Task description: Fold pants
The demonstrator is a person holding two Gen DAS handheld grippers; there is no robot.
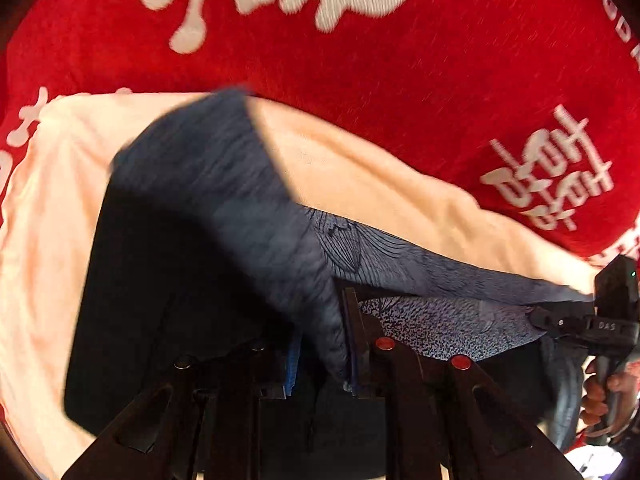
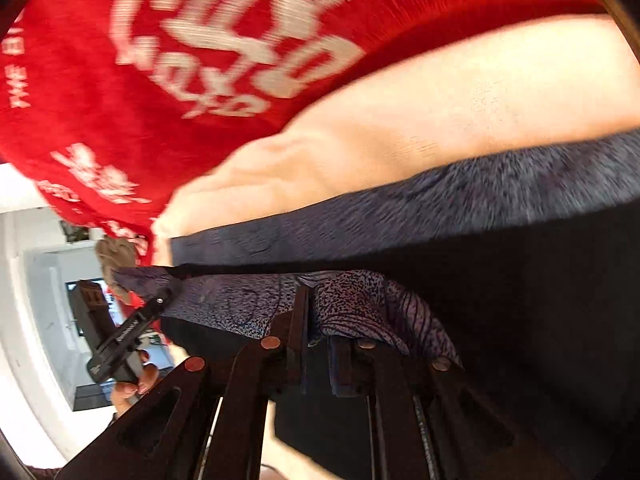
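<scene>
The left gripper [image 1: 320, 356] is clamping a bunched fold of the pants [image 1: 224, 184], its fingers [image 1: 354, 332] drawn nearly together with the blue-grey fabric squeezed between them. From that pinch the dark cloth is rising away ahead of the fingers and spreading wide to their left, where it is hanging in deep shadow. To the right of the fingers a patterned, speckled stretch of the same garment is running across to the right gripper [image 1: 560, 322], seen at the edge of the left wrist view with a hand [image 1: 600, 396] wrapped around its handle.

In the right wrist view the right gripper [image 2: 316, 332] is likewise closed on the pants [image 2: 400, 200], the patterned cloth pinched between its fingers [image 2: 300, 312] and draping over them to the right. The fabric is stretching leftward from there to the left gripper [image 2: 160, 304], which a hand [image 2: 132, 392] is holding. Beyond both pairs of fingers a peach cloth [image 1: 360, 168] is lying over a red cloth with white lettering [image 1: 400, 52]. Both views are blurred.
</scene>
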